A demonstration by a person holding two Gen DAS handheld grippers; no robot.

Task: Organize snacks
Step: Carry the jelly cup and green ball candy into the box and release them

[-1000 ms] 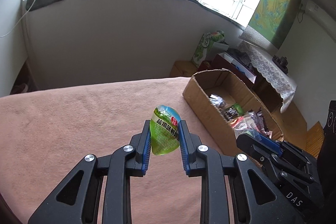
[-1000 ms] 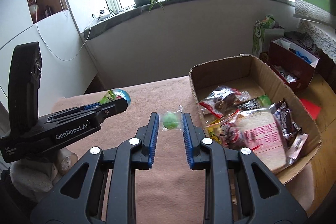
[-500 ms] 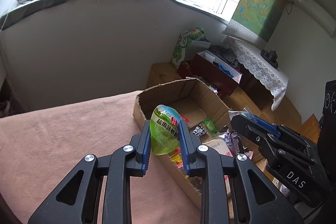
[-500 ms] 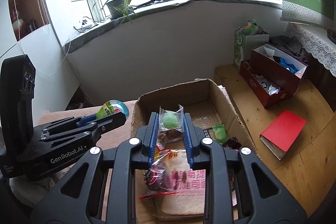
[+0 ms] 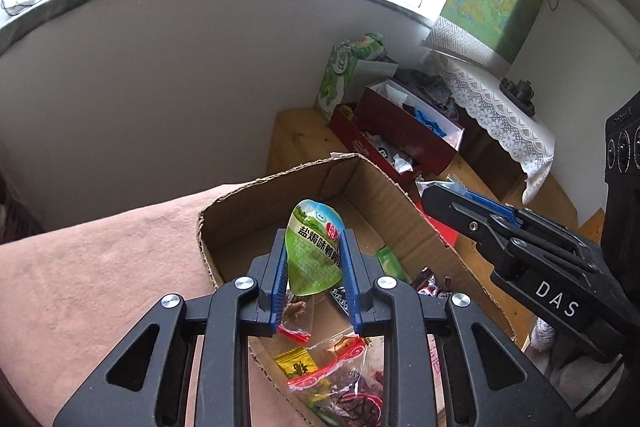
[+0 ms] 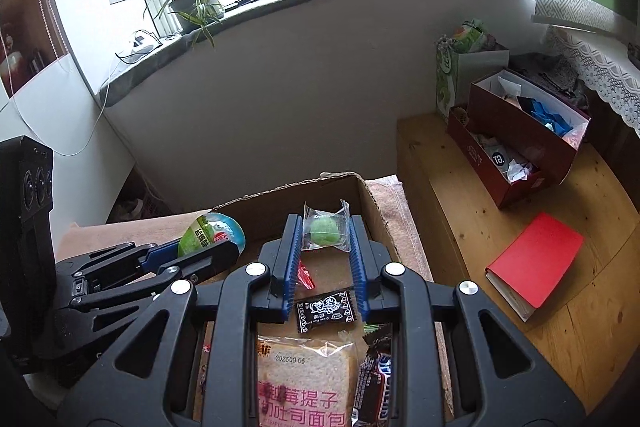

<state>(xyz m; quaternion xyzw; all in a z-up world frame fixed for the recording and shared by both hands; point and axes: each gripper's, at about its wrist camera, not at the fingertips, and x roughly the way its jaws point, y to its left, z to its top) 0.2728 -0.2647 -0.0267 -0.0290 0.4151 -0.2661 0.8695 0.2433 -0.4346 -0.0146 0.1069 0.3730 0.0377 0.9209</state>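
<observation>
The left gripper [image 5: 314, 267] clamps a green snack pouch [image 5: 314, 255] above the cardboard box [image 5: 276, 205]. The right gripper [image 6: 325, 247] pinches a wrapped green candy [image 6: 325, 231] over it too.

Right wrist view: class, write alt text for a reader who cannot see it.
The right tongs grip a clear-wrapped green candy over an open cardboard box of packaged snacks, including a sliced-bread pack. At left, the left tongs hold a green pouch. A red book lies on the wooden floor at right.
</observation>
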